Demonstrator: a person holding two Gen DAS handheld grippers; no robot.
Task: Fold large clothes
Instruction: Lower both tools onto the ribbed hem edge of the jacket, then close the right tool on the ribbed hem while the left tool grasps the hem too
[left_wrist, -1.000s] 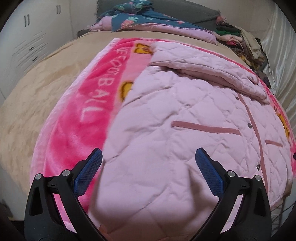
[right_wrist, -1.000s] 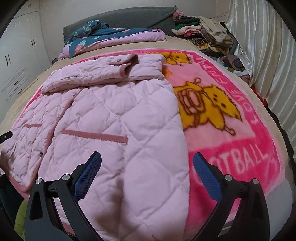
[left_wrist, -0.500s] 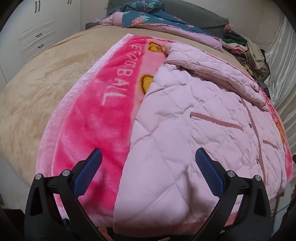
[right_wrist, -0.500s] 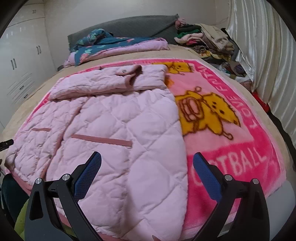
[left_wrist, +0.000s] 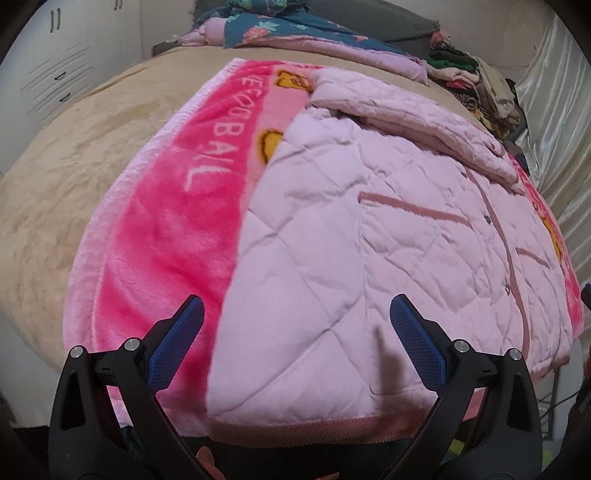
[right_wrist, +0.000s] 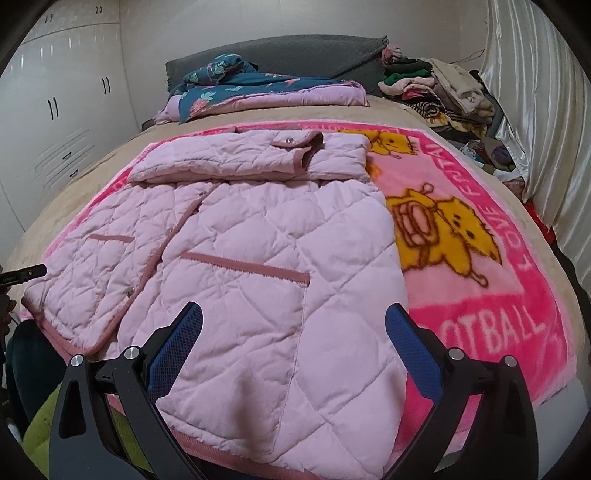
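A pale pink quilted jacket (left_wrist: 354, 236) lies front-up on a bright pink cartoon blanket (left_wrist: 162, 236) on the bed. Its sleeves are folded across the top near the collar (right_wrist: 295, 146). Its ribbed hem (left_wrist: 332, 430) hangs at the bed's near edge. My left gripper (left_wrist: 293, 326) is open and empty, just above the jacket's lower left corner. My right gripper (right_wrist: 293, 332) is open and empty, above the jacket's (right_wrist: 258, 258) lower right part near the pocket trim (right_wrist: 247, 266).
The blanket (right_wrist: 480, 295) covers a beige bedspread (left_wrist: 55, 177). A folded floral quilt (right_wrist: 258, 88) lies at the headboard. A heap of clothes (right_wrist: 443, 92) sits at the far right by a shiny curtain (right_wrist: 535, 129). White wardrobes (right_wrist: 55, 110) stand on the left.
Both grippers have drawn back toward the near edge of the bed, so more of the jacket and its hem shows. Both stayed open. The jacket has not moved.
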